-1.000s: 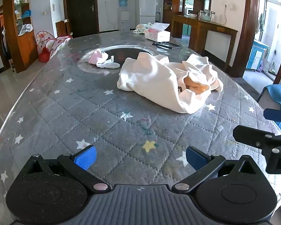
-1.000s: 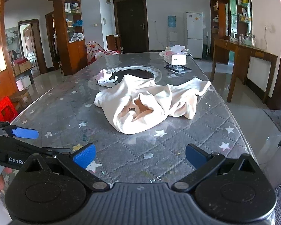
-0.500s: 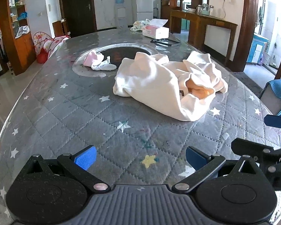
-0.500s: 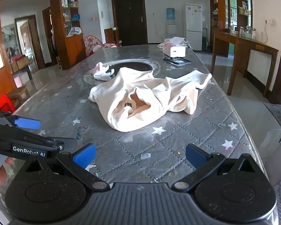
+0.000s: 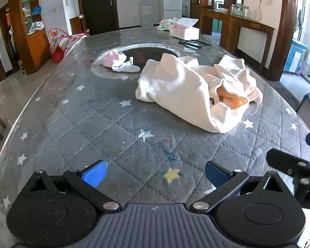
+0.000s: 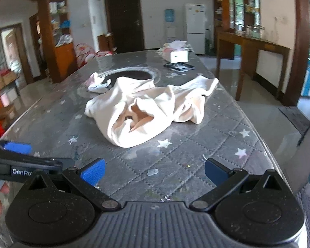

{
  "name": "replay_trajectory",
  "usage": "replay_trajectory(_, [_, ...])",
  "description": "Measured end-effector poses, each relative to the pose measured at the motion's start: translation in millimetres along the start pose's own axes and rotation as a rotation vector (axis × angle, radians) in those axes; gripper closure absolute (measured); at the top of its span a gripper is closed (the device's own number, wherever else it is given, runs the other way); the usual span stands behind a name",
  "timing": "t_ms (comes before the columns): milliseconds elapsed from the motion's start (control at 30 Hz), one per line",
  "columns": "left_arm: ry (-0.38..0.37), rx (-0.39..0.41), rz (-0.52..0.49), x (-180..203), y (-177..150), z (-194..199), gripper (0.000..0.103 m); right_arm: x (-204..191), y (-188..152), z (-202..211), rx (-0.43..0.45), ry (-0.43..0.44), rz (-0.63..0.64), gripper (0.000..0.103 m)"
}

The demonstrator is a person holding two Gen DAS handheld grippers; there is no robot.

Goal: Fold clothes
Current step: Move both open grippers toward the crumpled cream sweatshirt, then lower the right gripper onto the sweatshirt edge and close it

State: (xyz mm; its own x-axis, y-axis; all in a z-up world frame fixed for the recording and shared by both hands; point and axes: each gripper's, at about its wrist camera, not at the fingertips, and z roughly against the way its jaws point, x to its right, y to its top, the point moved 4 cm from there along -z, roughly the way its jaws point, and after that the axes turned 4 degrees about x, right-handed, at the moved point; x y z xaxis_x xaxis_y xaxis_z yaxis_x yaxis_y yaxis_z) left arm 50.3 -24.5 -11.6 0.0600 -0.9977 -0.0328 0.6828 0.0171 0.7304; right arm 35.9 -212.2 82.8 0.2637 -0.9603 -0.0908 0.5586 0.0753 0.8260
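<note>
Both grippers, left (image 5: 155, 174) and right (image 6: 154, 172), are nearing the crumpled cream garment (image 5: 196, 91), jaws gaping wide and empty; its folds are hiding its shape.

Bright daylight from my right, glare on the glossy grey star-quilted table (image 5: 117, 128). Left view sharp; right view motion-blurred. Fisheye bends edges, dark corners.

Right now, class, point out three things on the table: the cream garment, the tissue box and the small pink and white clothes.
cream garment (image 5: 181, 86), left wrist view, on its broad upper panel.
tissue box (image 5: 185, 32), left wrist view, on its front side.
small pink and white clothes (image 5: 119, 63), left wrist view, mid-pile.
</note>
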Motion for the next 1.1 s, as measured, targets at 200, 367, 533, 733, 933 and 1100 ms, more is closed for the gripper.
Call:
replay_trajectory(200, [0.002, 0.005, -0.007, 2, 2, 2, 0.0, 4, -1, -2, -0.003, -0.021, -0.009, 0.0])
replay_trajectory(367, [-0.001, 0.006, -0.015, 5, 5, 0, 0.0, 5, -1, -6, -0.01, -0.021, -0.017, 0.0])
replay_trajectory(533, [-0.007, 0.003, -0.027, 8, 10, -5, 0.0, 6, -1, -12, -0.018, -0.017, -0.017, 0.0])
replay_trajectory(733, [-0.011, 0.002, -0.045, 10, 20, -16, 0.0, 7, 1, -24, -0.032, -0.016, 0.0, 0.0])
replay_trajectory(933, [-0.015, 0.002, -0.049, 9, 32, -29, 0.0, 9, 9, -35, -0.027, -0.011, 0.007, 0.001])
replay_trajectory(1100, [-0.035, 0.007, -0.059, 11, 45, -40, 0.0, 12, 20, -46, -0.025, 0.0, 0.012, 0.006])
